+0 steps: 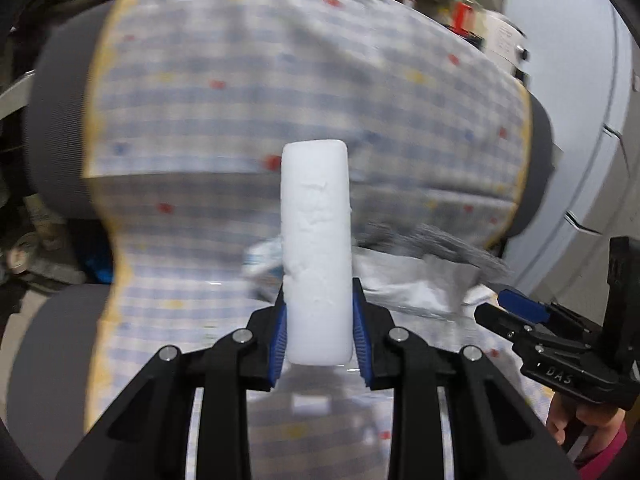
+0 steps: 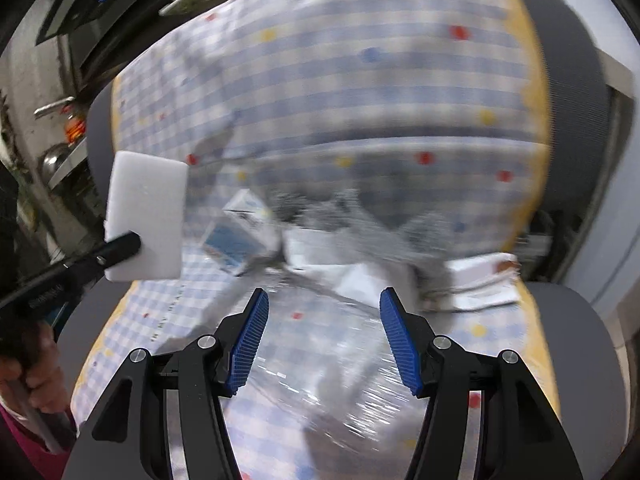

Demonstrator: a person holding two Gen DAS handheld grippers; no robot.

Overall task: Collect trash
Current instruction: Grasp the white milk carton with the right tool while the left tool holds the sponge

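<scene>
Clearing the checked chair cover (image 2: 400,92) goes best one piece at a time; the left gripper (image 1: 320,336) has its jaws pinched on the white foam block (image 1: 316,248), lifted off the seat, so carry it level; the right gripper (image 2: 324,344) stands open and empty above the crumpled clear wrap (image 2: 340,380), the small box (image 2: 240,236) just beyond.

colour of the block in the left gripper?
White. The foam block shows best in the left wrist view, clamped in the left gripper.
</scene>
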